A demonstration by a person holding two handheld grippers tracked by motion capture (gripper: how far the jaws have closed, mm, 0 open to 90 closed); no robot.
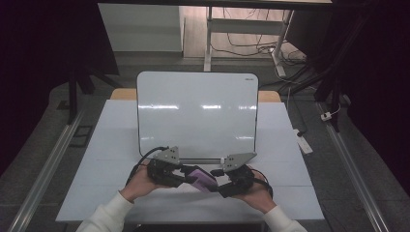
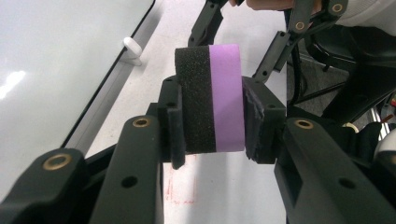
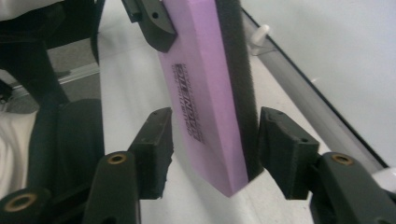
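Purple-and-black foam eraser block (image 2: pixel 210 100) clamped in left gripper (image 2: pixel 212 119), frame centre; right gripper (image 3: pixel 212 149) half-open astride it, left pad clear.

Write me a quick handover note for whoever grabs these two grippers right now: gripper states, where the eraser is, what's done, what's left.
Left gripper: shut on the eraser, one pad on the black felt side, one on the purple side.
Right gripper: open, jaws either side of the eraser's free end; a gap shows on the purple side, so no grip yet.
Eraser: held up off the table, in front of the whiteboard, between both hands.
Done: eraser picked up and offered to the right gripper.
Left: probably close the right gripper on it, then let go with the left. The whiteboard looks clean.
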